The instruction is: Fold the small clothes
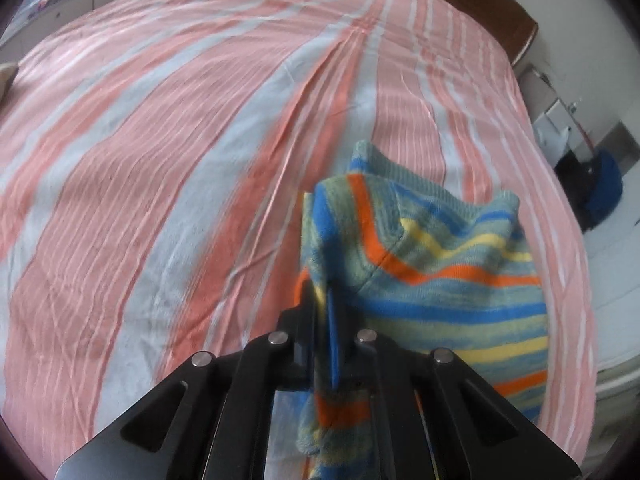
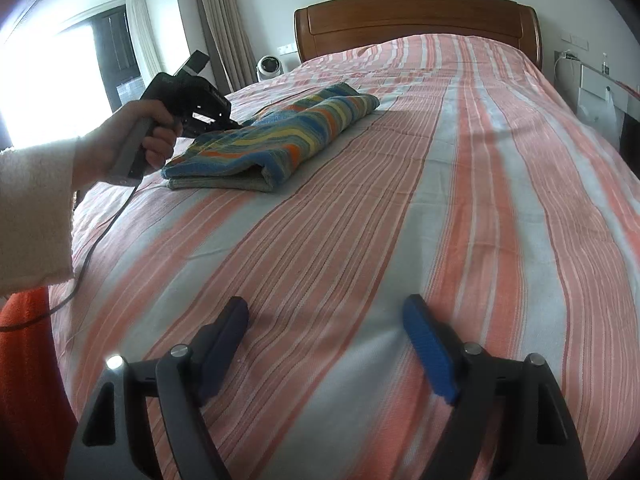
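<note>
1. Right gripper [image 2: 326, 346], black frame with blue rubber pads, nearest in the right wrist view: jaws spread wide, nothing between them, bare bedcover showing in the gap. Fingertips [image 2: 416, 312] sit low over the cover; contact can't be told.
2. Left gripper [image 1: 326, 308], black frame, nearest in the left wrist view: jaws pinched together on the striped knit garment [image 1: 424, 264], fabric bunched between the pads and spilling down past the frame.
3. Garment = small sweater-like knit, green-grey with blue, orange and yellow stripes, folded into a thick flat bundle. In the right wrist view it lies on the left side of the bed [image 2: 280, 136], folded edge facing the camera, grey ribbed hem at the bottom layer.
4. A hand [image 2: 136, 132] in a cream fuzzy sleeve [image 2: 32, 208] holds the left gripper's handle at the garment's left end; a thin dark cable [image 2: 96, 244] hangs from the handle down over the bed's left edge.
5. Pink-and-white striped bedcover [image 2: 400, 208]: wide open stretch from the right gripper up to the garment and across the whole right half. Lightly creased, nothing else lying on it.
6. Edges: the bed's left edge runs close under the held garment end; the right edge falls off well apart from both grippers.
7. Far: brown wooden headboard [image 2: 416, 20], small white round fan [image 2: 269, 67] beside it, beige curtain [image 2: 216, 24], bright window [image 2: 60, 72] at left.
8. Orange cloth [image 2: 24, 320] at the lower left, off the bed.
</note>
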`<move>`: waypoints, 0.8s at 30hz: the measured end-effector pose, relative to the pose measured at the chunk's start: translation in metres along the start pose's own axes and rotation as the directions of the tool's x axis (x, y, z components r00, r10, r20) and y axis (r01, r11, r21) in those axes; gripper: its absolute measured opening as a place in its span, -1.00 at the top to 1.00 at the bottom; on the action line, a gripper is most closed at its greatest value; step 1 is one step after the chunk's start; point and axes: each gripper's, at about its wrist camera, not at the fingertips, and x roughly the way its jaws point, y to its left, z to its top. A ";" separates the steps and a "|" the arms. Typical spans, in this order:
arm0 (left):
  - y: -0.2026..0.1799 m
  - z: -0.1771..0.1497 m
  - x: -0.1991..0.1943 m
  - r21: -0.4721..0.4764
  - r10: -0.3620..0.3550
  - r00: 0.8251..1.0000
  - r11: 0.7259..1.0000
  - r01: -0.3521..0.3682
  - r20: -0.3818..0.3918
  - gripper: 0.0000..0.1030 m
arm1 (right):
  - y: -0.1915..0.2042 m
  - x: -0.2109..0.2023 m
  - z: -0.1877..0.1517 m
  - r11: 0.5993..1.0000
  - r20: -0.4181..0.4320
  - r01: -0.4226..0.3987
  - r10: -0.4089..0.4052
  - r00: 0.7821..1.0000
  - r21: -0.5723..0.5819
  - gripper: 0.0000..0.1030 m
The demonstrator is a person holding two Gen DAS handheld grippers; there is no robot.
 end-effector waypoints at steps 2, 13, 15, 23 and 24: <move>0.000 -0.004 -0.007 0.005 0.014 1.000 1.000 -0.014 0.004 0.59 | 0.000 0.000 0.000 1.000 0.000 0.000 0.000 1.000 0.000 -0.54; 0.033 -0.093 -0.097 0.123 0.077 0.997 0.989 -0.079 0.019 -0.75 | 0.000 0.000 -0.001 1.000 0.001 0.000 0.000 1.000 -0.001 -0.54; 0.037 -0.119 -0.109 0.147 0.095 0.995 0.984 -0.099 0.036 -0.80 | 0.000 0.000 -0.001 1.000 0.001 0.000 0.000 1.000 0.000 -0.54; 0.037 -0.178 -0.087 0.185 0.166 0.974 0.963 -0.193 0.154 -0.99 | 0.001 -0.001 0.000 1.000 0.003 0.006 -0.006 1.000 -0.006 -0.54; 0.033 -0.183 -0.085 0.206 0.185 0.964 0.953 -0.223 0.191 -0.99 | 0.000 -0.001 0.001 1.000 0.004 0.005 -0.005 1.000 -0.006 -0.54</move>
